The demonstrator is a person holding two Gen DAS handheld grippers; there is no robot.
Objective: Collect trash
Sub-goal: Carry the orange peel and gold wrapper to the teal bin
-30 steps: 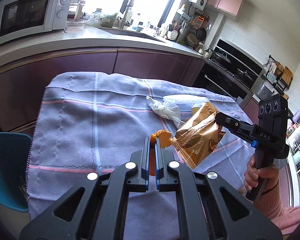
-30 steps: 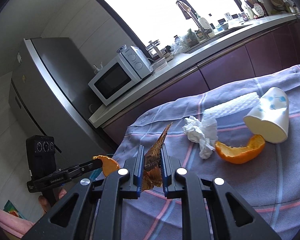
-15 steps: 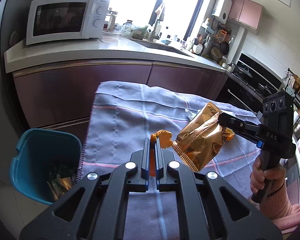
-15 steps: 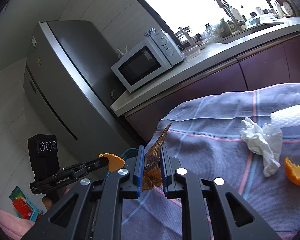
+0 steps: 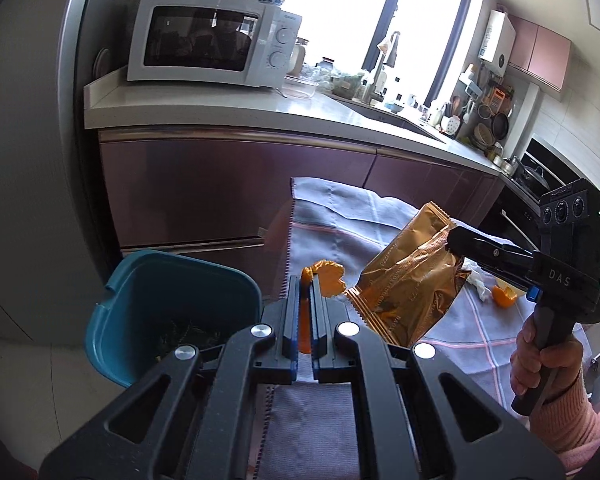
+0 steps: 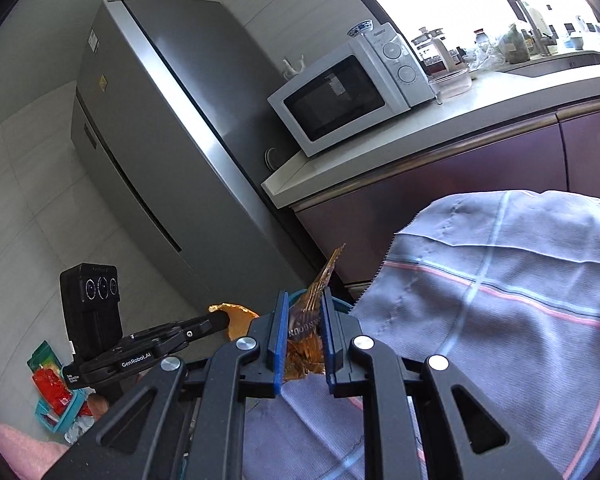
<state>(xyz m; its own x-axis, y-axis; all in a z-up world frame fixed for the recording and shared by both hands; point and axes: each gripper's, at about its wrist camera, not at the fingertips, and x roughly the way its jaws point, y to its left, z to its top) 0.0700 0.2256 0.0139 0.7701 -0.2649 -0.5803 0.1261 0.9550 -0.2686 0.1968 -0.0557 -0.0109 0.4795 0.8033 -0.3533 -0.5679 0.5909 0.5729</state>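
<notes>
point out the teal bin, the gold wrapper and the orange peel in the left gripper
teal bin [image 5: 220, 276], left wrist view, far rim
gold wrapper [image 5: 412, 292], left wrist view, middle of its face
orange peel [image 5: 331, 278], left wrist view, curled top

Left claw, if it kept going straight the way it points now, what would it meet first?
Probably the cloth-covered table's near edge, just right of the teal bin; depth is unclear. The left claw holds orange peel.

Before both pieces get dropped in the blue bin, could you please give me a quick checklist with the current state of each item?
1. Left gripper shut on the orange peel: ok.
2. Right gripper shut on the gold wrapper: ok.
3. Blue bin open, with room inside: ok.
4. Peel over the bin mouth: not ok, it sits by the cloth's edge.
5. Wrapper over the bin: not ok, above the cloth.
6. Table cleared: not ok; another peel and a tissue remain.
</notes>
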